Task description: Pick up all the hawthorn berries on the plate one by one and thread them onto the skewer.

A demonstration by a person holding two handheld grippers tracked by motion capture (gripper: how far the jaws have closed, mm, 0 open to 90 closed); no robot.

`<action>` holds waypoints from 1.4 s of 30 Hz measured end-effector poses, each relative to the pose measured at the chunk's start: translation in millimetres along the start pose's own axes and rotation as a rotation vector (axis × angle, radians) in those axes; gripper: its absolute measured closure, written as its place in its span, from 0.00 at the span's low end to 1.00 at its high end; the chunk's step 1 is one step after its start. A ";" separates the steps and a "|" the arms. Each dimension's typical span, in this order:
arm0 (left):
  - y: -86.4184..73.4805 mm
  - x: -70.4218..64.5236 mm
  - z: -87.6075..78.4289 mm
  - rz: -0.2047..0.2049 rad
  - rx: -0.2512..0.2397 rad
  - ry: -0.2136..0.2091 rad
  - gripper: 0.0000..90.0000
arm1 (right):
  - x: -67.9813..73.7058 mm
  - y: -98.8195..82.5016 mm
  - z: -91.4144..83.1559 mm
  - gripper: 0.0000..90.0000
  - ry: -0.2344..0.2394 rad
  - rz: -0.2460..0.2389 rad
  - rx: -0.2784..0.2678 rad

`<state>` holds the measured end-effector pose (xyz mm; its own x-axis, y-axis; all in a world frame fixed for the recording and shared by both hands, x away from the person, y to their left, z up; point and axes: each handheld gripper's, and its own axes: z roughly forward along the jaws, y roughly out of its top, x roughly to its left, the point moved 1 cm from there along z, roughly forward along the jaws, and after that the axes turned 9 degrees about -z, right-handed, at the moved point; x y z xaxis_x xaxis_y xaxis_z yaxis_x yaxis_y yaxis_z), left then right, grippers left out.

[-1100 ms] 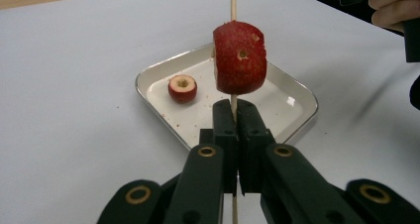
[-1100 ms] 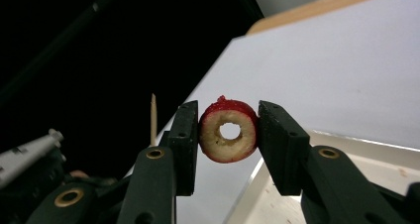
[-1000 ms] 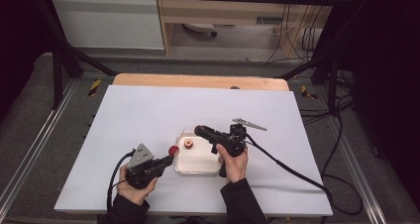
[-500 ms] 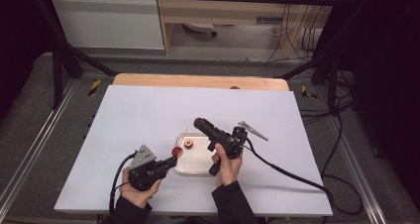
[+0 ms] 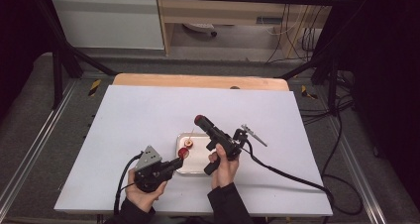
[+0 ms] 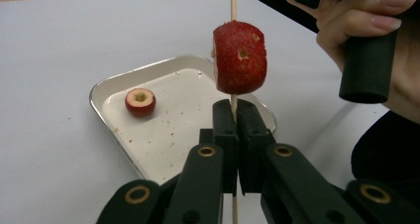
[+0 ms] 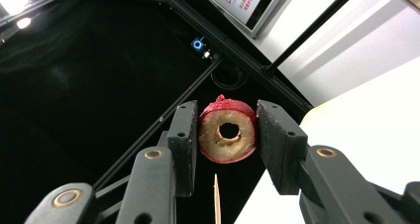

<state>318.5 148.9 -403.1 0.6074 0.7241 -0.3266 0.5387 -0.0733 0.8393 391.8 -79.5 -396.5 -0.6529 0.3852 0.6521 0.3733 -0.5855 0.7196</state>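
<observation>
My left gripper is shut on a thin wooden skewer that stands upright, with a red fruit slice threaded on it just above the jaws. From the high view, this gripper sits at the near left corner of a small metal tray. A second cored red slice lies in the tray. My right gripper is shut on a red ring-shaped slice with a hole through its middle, and the skewer's tip shows below it. This gripper tilts up above the tray's far side.
The tray rests on a white table top with a wooden strip along its far edge. Cables trail from both grippers over the near side. Metal frame rails run along the left and right of the table.
The right gripper has tipped its jaws upward with the ring slice. The left gripper with the skewer has edged slightly right toward the tray.
</observation>
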 end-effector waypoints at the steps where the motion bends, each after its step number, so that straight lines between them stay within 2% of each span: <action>1: 0.2 -1.0 1.0 0.000 0.000 0.000 0.98 | 0.0 -0.8 0.1 0.69 0.003 0.007 -0.002; 20: 0.9 -0.8 3.6 -0.016 -0.009 -0.008 0.98 | -1.2 -8.7 -0.2 0.69 0.050 0.072 -0.028; 30: 1.9 -0.3 3.1 -0.030 -0.022 -0.010 0.98 | -0.8 -13.4 0.2 0.69 0.051 0.066 -0.010; 38: 3.1 1.3 2.3 -0.058 -0.026 -0.006 0.98 | -0.3 -25.7 1.8 0.69 0.050 0.038 0.015; 42: 2.6 3.0 2.9 -0.069 -0.020 -0.003 0.98 | -0.5 -32.5 0.4 0.69 0.048 0.038 0.038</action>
<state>323.4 148.8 -403.1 0.5711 0.7251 -0.3848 0.5673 -0.0098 0.8234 380.3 -60.3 -420.2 -0.6681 0.3284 0.6677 0.4227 -0.5710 0.7038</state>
